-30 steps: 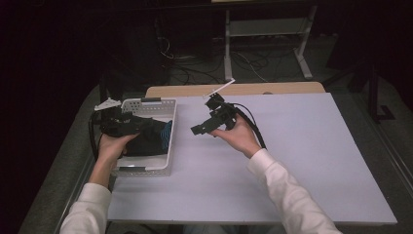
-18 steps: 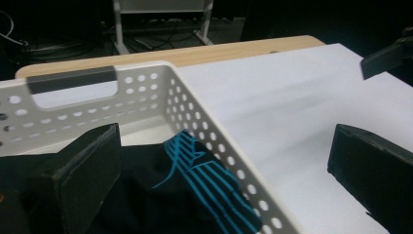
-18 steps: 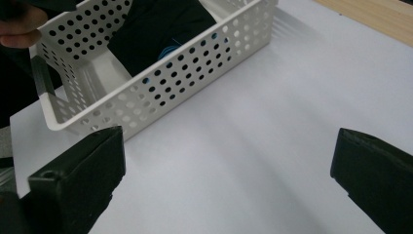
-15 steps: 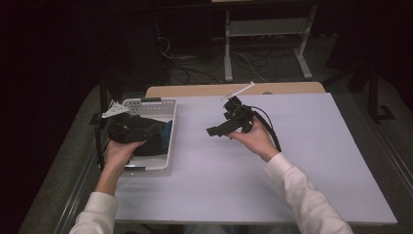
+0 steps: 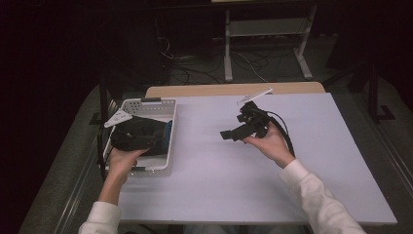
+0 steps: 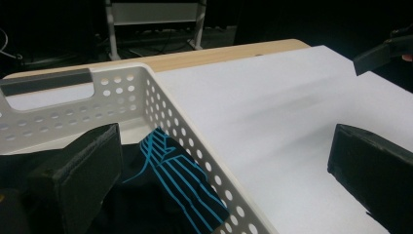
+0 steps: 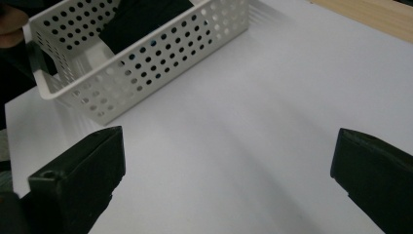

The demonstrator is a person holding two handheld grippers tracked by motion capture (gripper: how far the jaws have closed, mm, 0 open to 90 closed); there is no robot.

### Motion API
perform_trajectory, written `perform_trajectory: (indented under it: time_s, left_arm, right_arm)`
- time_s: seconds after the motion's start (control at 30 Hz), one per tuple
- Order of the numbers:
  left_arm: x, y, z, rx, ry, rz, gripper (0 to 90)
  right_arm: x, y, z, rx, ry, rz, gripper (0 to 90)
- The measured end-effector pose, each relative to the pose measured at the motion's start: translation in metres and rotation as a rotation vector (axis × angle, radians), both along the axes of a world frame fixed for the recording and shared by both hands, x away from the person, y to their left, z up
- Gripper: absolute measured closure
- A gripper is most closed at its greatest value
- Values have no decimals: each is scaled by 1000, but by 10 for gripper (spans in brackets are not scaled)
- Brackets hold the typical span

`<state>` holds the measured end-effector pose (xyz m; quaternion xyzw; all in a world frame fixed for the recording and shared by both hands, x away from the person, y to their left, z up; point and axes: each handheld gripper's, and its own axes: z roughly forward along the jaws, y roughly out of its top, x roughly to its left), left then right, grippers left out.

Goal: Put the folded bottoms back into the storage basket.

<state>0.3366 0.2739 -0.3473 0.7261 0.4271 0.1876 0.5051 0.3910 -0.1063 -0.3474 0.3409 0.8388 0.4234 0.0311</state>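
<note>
Black garment with blue stripes (image 6: 165, 180) lies bunched inside the white perforated basket (image 5: 165, 141), which sits at the 9 o'clock edge of the white table top (image 5: 253, 190). In the left gripper view the cloth reaches the basket's near wall, one striped fold turned up toward the rim; probably stowed there so it stays gathered and off the work surface.

Left gripper (image 6: 224, 180) held low over the basket, jaws wide apart and straddling the basket's side wall: one jaw above the cloth, the other above bare table. Nothing clamped. Judged: positioned either to reach for the cloth or to clear it.

Right gripper (image 7: 229, 180) held above the table centre, pointing toward 9 o'clock at the basket, jaws spread wide, empty, well apart from the basket. Judged: standing by so the left side has room.

Count: garment 1, basket 1, grippers 2, hands 2. Wooden table edge (image 5: 234, 89) at 12 o'clock
</note>
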Motion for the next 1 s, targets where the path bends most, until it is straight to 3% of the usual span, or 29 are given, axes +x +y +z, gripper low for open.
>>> perform_trajectory:
  time_s: [0.53,1.0]
  left_arm:
    - [-24,-18,-12,-20,-24,-56,0]
    - [-42,-28,-23,-9,-42,-74,0]
  right_arm:
    - [-25,-49,-22,39,-10,-70,0]
    - [-48,-72,-32,73,-54,-108,0]
